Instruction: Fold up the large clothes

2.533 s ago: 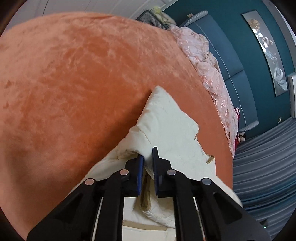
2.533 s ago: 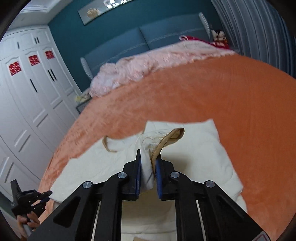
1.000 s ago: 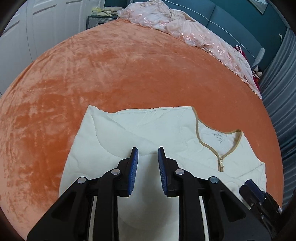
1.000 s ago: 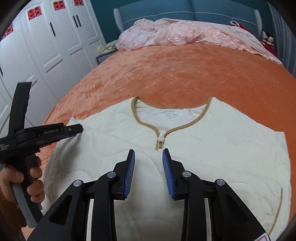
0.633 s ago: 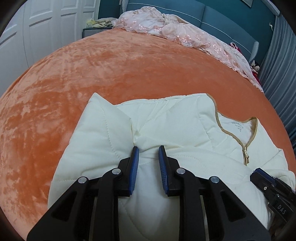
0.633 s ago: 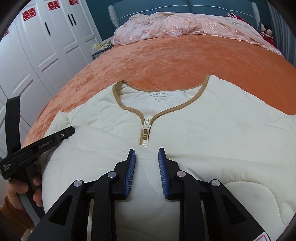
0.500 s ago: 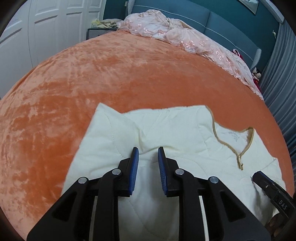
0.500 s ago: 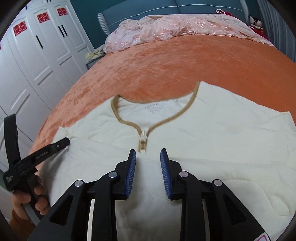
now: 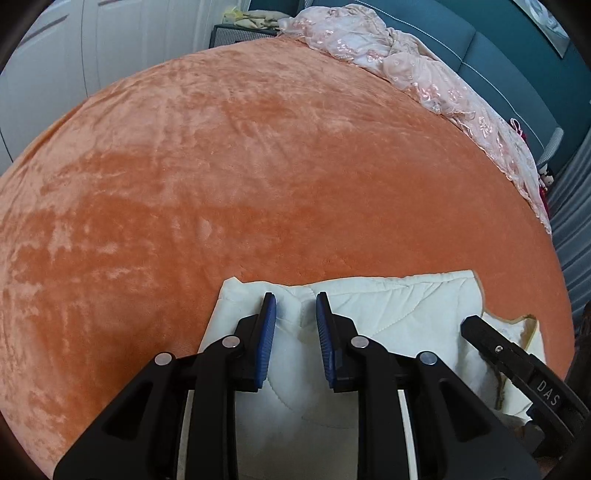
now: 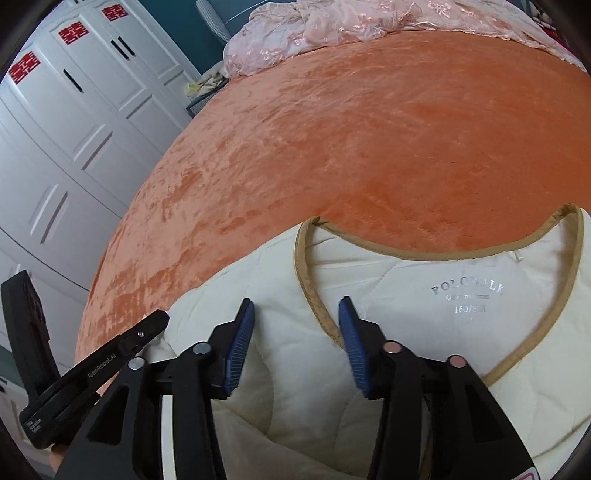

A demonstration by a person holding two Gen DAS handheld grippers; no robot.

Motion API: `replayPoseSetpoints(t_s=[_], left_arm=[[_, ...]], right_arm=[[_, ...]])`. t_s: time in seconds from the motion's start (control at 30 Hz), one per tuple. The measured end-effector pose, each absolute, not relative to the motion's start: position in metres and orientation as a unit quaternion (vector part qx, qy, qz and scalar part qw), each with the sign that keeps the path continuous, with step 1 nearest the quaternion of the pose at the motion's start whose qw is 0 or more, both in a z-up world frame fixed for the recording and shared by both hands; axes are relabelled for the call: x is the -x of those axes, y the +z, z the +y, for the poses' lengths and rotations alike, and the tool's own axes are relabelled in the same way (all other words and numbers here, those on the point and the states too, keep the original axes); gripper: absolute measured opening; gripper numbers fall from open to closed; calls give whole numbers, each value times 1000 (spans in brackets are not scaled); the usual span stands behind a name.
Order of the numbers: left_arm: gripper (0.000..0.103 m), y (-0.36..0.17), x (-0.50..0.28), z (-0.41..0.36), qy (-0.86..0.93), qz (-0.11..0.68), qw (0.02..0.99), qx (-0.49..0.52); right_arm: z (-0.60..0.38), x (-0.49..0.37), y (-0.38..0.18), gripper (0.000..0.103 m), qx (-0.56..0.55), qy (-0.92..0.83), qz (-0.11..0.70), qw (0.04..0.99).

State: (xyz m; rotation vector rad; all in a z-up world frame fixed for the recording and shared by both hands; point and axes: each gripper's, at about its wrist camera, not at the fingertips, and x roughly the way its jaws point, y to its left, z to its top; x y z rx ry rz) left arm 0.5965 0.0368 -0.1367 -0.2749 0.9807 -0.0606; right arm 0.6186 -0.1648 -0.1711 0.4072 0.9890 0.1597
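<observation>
On the orange bedspread (image 9: 258, 166) the cream quilted jacket (image 10: 406, 295) lies flat, both the left gripper (image 9: 295, 314) and right gripper (image 10: 295, 317) parted and empty (collar trim between the right's jaws), so a shallow pinch could slip off the puffy fabric.

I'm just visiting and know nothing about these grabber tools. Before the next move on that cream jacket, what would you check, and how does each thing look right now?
1. Left gripper open over the cream jacket: ok, a gap shows between its blue pads.
2. Right gripper open: ok, spread wide beside the tan neckline trim.
3. No cloth caught in either gripper: ok.
4. Jacket lying on the orange bedspread: ok, collar end flat.
5. Bottom hem and sleeves laid straight: cannot tell, hidden under the grippers.
6. Pink lace cover away from the jacket: ok, far up at the headboard.
</observation>
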Motion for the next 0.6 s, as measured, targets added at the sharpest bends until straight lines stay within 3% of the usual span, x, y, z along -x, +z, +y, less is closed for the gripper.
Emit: replayPoseSetpoints(t_s=[0.03, 0.6], left_arm=[[22, -140, -594, 35, -28, 460, 879, 123], [25, -153, -580, 25, -16, 403, 910, 93]], right_arm=[[-162, -617, -174, 6, -183, 77, 471, 860], [-158, -606, -195, 2, -143, 41, 440, 886]])
